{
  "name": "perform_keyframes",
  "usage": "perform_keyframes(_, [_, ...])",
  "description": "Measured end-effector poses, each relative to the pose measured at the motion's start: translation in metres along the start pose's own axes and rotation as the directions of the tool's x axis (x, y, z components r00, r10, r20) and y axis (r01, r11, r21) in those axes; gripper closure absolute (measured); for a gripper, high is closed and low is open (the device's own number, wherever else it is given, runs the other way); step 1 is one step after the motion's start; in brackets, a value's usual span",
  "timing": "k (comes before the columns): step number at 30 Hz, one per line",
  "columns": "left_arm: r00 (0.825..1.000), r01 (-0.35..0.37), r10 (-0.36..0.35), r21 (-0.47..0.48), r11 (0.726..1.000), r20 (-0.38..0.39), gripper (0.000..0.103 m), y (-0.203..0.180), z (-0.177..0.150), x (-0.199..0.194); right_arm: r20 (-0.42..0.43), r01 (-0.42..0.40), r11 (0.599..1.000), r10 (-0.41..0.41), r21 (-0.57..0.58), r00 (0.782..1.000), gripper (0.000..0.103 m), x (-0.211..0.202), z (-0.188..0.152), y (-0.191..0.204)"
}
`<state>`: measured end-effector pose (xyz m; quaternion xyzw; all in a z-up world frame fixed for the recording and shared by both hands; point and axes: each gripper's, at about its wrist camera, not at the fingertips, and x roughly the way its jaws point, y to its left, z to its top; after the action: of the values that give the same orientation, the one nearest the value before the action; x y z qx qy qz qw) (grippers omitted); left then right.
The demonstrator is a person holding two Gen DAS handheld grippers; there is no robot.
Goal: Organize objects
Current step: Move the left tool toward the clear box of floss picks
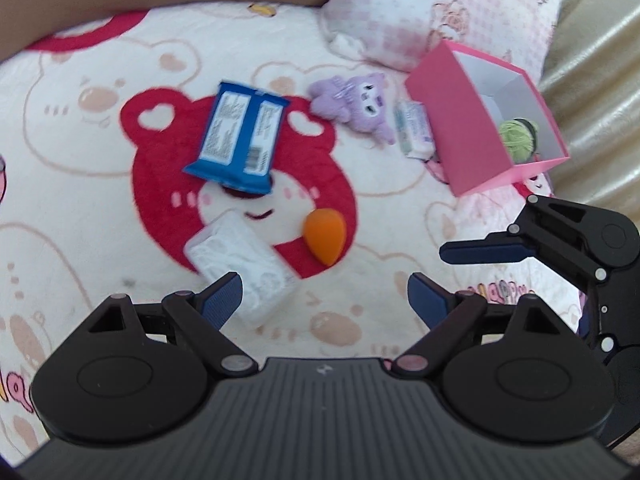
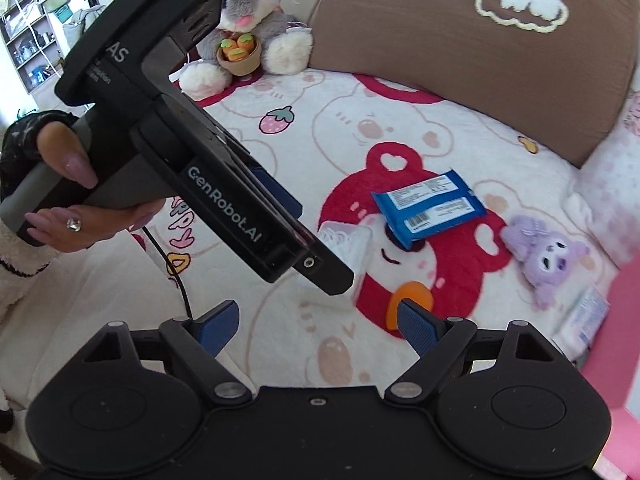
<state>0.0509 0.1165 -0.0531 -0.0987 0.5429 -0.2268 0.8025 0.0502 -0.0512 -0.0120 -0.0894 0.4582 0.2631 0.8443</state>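
Note:
On the bear-print blanket [image 1: 100,184] lie a blue snack packet [image 1: 236,140] [image 2: 428,208], an orange teardrop sponge [image 1: 326,234] [image 2: 412,300], a white translucent pack [image 1: 240,268] [image 2: 348,244], a purple plush [image 1: 356,100] [image 2: 548,256] and a small white-and-blue pack [image 1: 414,130] [image 2: 584,316]. A pink box [image 1: 460,120] [image 2: 616,380] lies tilted at the right, with a green ball [image 1: 516,136] inside. My left gripper [image 1: 326,298] hovers open over the white pack, holding nothing. My right gripper [image 2: 318,322] is open and empty just short of the sponge.
A hand [image 2: 68,184] holds the left tool's black housing [image 2: 224,208], which crosses the right wrist view and hides part of the white pack. A brown cushion [image 2: 460,40], a grey rabbit plush [image 2: 248,12] and a pink pillow [image 1: 440,8] line the far side.

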Motion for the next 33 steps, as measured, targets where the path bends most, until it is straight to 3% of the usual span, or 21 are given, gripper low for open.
perform_keyframes(19, [0.999,-0.022,0.019,-0.079,0.997,-0.039,0.019,0.04,-0.015,0.048,-0.007,0.032,0.999,-0.031,0.02,0.999,0.018,0.083,-0.016,0.006])
perform_keyframes(24, [0.999,-0.019,0.023,-0.092,0.996,0.038,0.021,0.045,-0.017,0.053,0.017,0.069,0.997,-0.069,-0.019,0.997,0.02,0.095,-0.02,0.013])
perform_keyframes(33, [0.999,0.029,-0.024,-0.191,0.981,0.03,0.027,0.058,-0.02,0.062,0.053,0.117,0.991,-0.114,-0.063,0.992,0.021,0.112,-0.022,0.017])
